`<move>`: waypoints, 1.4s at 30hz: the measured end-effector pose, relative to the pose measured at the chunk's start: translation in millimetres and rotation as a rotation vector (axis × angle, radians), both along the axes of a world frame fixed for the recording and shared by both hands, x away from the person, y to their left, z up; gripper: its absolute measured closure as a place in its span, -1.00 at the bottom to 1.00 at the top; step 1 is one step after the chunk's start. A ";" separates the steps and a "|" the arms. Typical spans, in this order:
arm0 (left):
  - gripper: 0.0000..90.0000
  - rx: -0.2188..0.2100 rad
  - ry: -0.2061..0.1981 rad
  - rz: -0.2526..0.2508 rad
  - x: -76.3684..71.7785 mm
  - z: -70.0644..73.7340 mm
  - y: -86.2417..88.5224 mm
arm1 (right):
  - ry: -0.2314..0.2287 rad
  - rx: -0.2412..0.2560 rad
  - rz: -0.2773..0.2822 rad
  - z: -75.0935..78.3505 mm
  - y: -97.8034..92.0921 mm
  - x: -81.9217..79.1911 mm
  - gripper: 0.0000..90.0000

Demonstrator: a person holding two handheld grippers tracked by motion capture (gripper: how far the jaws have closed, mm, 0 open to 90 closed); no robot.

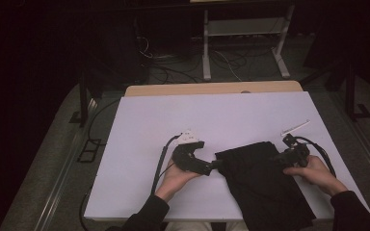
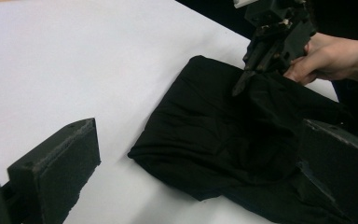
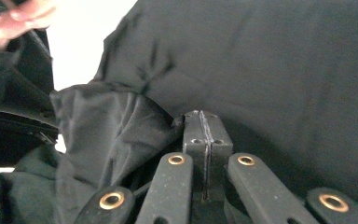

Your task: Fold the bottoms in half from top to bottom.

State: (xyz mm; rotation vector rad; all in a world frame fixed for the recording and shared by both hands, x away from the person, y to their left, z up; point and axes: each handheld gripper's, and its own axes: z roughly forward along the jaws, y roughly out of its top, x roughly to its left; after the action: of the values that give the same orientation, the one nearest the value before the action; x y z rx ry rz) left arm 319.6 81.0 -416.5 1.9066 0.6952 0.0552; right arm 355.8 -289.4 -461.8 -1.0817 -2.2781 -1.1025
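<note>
High view, left to right: white table top (image 1: 139,125) bare from 9 to 12 o'clock, wide free room there. My left gripper (image 1: 211,167) at centre, jaws spread wide, tips at left edge of black cloth (image 1: 262,180), nothing clamped. Cloth lies at 4 o'clock, its lower corner overhanging near table edge. My right gripper (image 1: 278,156) has jaws pressed together on cloth fold. White strip (image 1: 295,128) at 2 o'clock, apart.

Matt black cloth (image 1: 260,178) lies creased on a smooth white table (image 1: 149,120)
</note>
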 end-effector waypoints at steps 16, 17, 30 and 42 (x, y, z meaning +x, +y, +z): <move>-1.00 -0.005 0.001 0.018 2.5 -1.6 1.7 | -0.042 0.060 0.148 23.1 26.3 -41.3 0.97; -1.00 -0.004 0.001 0.018 2.5 -1.7 1.6 | -0.045 0.063 0.157 23.9 27.6 -44.7 0.97; -1.00 0.004 0.005 0.006 2.3 -4.1 -2.4 | -0.106 -0.014 0.188 25.2 40.2 -77.7 0.97; -1.00 0.017 0.020 -0.006 0.3 -7.3 -8.2 | -0.069 -0.044 0.264 19.3 49.7 -83.7 0.96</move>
State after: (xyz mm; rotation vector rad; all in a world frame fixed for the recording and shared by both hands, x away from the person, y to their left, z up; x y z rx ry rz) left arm 320.0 72.8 -423.8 1.9283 0.7047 0.0380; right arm 272.1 -239.7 -442.5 -0.7401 -2.4241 -0.9998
